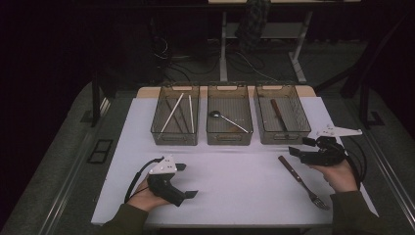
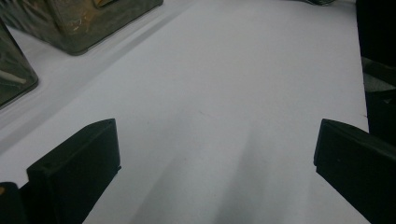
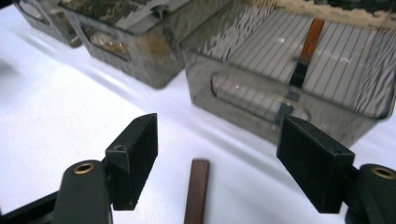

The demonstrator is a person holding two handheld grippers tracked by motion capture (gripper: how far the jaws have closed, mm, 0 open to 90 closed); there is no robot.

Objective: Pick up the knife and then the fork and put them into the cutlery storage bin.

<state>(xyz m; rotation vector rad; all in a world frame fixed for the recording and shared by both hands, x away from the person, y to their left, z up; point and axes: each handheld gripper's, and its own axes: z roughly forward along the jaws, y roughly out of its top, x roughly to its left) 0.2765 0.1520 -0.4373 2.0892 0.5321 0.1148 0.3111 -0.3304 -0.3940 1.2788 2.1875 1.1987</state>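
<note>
Jaws spread above fork handle (image 3: 196, 191), near bin (image 3: 299, 79)

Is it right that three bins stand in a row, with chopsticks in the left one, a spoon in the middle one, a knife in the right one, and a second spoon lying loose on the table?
No. The loose piece is a fork, not a spoon, as the high view shows; the rest stands.

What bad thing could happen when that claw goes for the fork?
The right gripper hangs open above the fork's brown handle end, so closing there might tip the prongs up or let it slip. The right bin stands just beyond, so the jaws might bump its wall.
</note>
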